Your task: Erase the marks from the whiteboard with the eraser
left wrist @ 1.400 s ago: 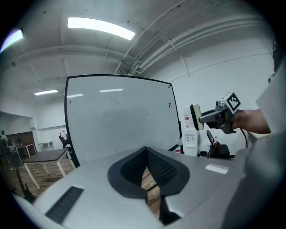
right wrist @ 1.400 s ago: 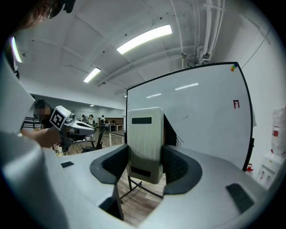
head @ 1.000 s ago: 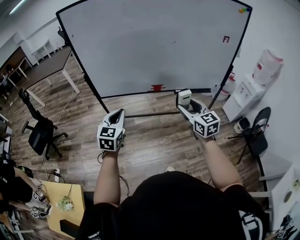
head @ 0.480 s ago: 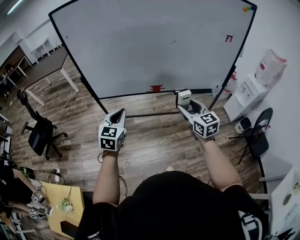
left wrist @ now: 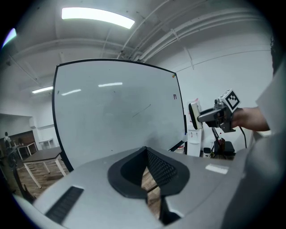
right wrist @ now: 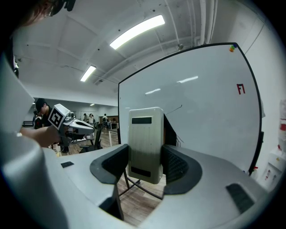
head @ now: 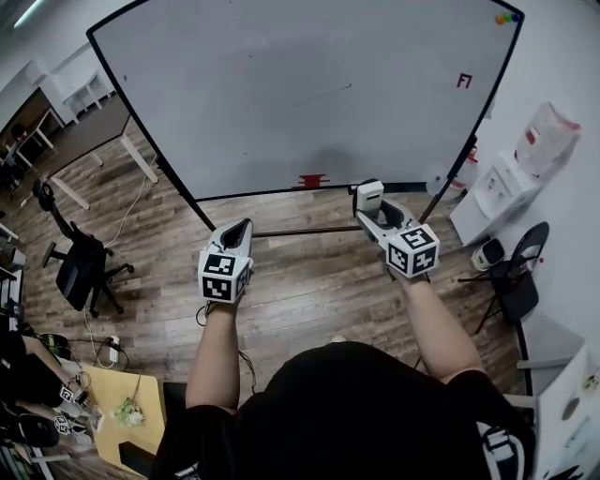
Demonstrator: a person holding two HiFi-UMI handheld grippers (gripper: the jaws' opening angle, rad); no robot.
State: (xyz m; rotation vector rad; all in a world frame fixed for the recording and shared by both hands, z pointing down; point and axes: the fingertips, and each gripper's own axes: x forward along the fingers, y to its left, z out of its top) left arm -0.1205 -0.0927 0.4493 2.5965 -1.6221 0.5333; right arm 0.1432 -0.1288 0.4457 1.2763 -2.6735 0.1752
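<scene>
Left gripper (head: pixel 245 223): jaws shut tip to tip with nothing between them; held over the wood floor (head: pixel 300 291), pointing toward the board's lower edge
Left gripper, own view (left wrist: pixel 145 150): the two dark pads meet at the tips, and a sliver of floor shows through the gap behind them
Right gripper (head: pixel 369 204): jaws clamped on the eraser, one pad on each side of it
Right gripper, own view (right wrist: pixel 145 162): both pads press against the lower part of the eraser, and the rest of it sticks out past the jaws
Eraser (head: pixel 368 196): a pale block with a dark strip near its far end, upright in the right gripper's jaws; it sits below the board's lower edge and looks clear of the surface
Eraser, right gripper view (right wrist: pixel 145 143): it faces the board, which fills the background behind it
Whiteboard (head: pixel 234 103): large, black-framed, on a stand, straight ahead of the person and mostly clean
Dark mark (head: pixel 323 94): a thin slanted stroke near the middle of the board, well above the eraser
Red mark (head: pixel 463 81): a small figure near the board's upper right
Magnets (head: pixel 507 18): small coloured dots at the top right corner of the board
Red object (head: pixel 310 179): on the board's lower edge, left of the eraser; too small to identify
Water dispenser (head: pixel 492 202): against the wall to the right of the board
Office chair (head: pixel 80 262): black, on the floor far to the left
Table (head: pixel 94 141): left of the board, behind its frame
</scene>
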